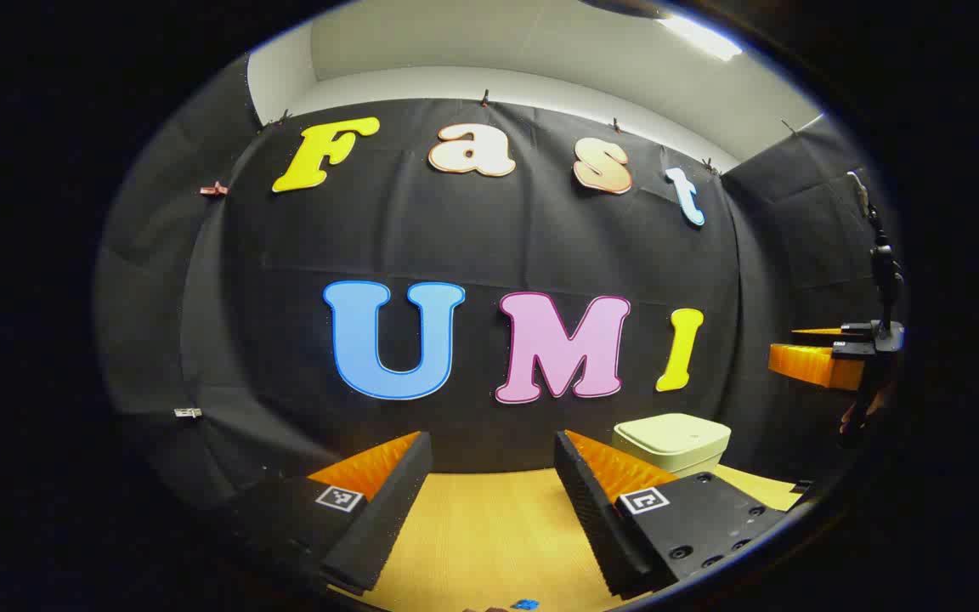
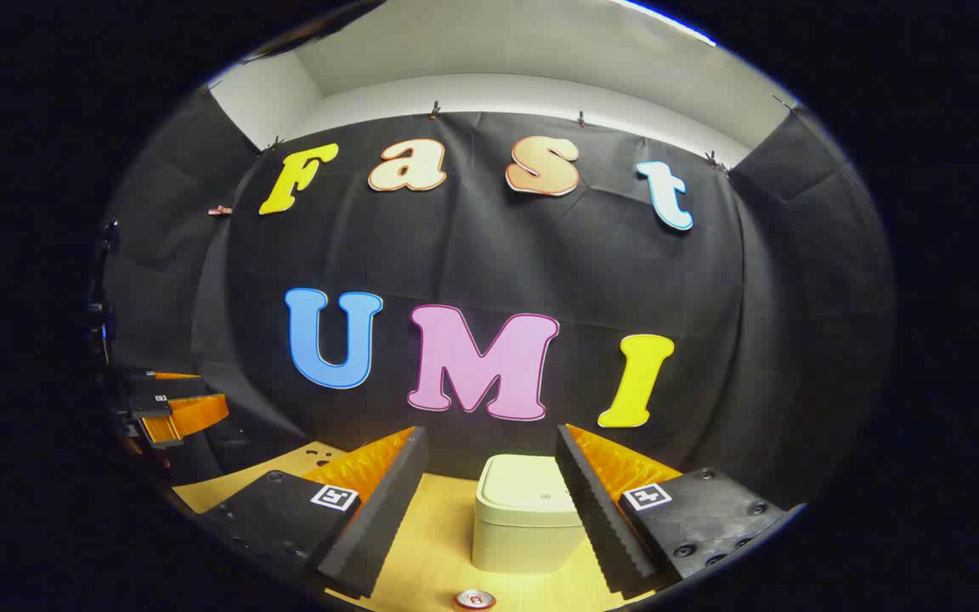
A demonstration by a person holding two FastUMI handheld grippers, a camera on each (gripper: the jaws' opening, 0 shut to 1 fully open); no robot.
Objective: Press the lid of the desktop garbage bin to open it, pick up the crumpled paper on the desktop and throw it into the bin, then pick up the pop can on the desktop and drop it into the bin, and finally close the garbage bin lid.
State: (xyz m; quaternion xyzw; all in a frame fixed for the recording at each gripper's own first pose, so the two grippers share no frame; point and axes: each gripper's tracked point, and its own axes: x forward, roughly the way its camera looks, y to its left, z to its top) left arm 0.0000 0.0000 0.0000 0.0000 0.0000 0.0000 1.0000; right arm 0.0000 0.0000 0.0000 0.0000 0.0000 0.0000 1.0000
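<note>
Black cloth walls close in the booth around a pale wooden desk [image 2: 447, 544], under a white ceiling with a strip light. Seen in the left gripper view, the left tongs [image 1: 489, 501] hang above the desk with their two fingers spread wide and nothing between them; bare wood shows in the gap. Beyond the finger on the right side of that view sits the garbage bin [image 1: 672, 442], a cream box with rounded corners and its lid down flat. Farther off, at the right edge of the same view, the right tongs [image 1: 804, 361] are seen held up in the air, well apart from the bin, with part of a hand [image 1: 859, 416] under them. In the right gripper view, the right tongs are likewise wide open and empty, and the garbage bin stands straight ahead between the fingers but well beyond their tips, lid closed. Nearer the camera, just in front of the bin at the bottom edge, the top of the pop can [image 2: 474, 600] shows, standing upright on the desk. The left tongs appear at the left edge of this view, raised above the desk.
</note>
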